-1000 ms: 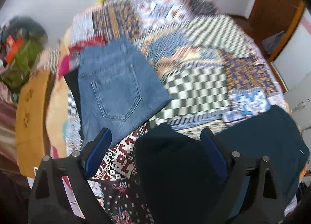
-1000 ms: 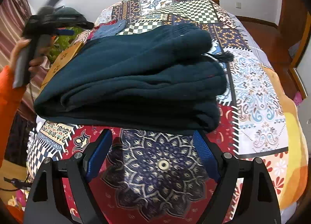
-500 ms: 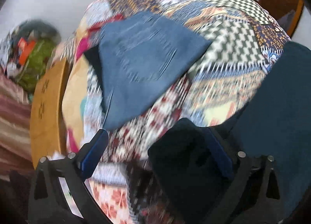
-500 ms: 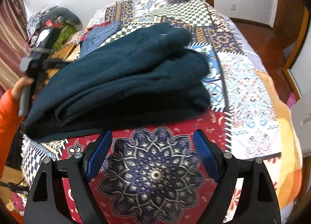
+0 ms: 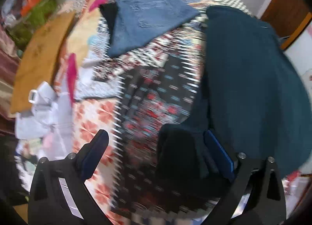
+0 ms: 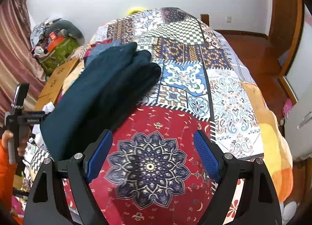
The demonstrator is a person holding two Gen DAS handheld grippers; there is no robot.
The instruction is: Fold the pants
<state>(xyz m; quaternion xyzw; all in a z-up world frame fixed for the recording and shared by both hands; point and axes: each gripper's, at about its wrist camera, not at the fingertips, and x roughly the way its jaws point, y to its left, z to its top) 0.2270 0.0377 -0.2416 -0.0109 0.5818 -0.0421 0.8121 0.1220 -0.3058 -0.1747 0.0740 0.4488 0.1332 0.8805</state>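
Toward the left edge of the patchwork-quilted bed (image 6: 230, 92) we have the folded dark teal fleece pants (image 6: 101, 92) lying loose; the left gripper (image 5: 156, 152), just widened, shows a dark fold between its jaws, unpinched, the right gripper (image 6: 152, 152) spread and empty: dragging that fold could undo the stack

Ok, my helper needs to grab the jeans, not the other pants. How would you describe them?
On the patchwork bedspread, look toward the far left side. The jeans lie folded flat beyond the dark teal pants: faded blue denim with a stitched pocket, thinner than that bulky bundle.
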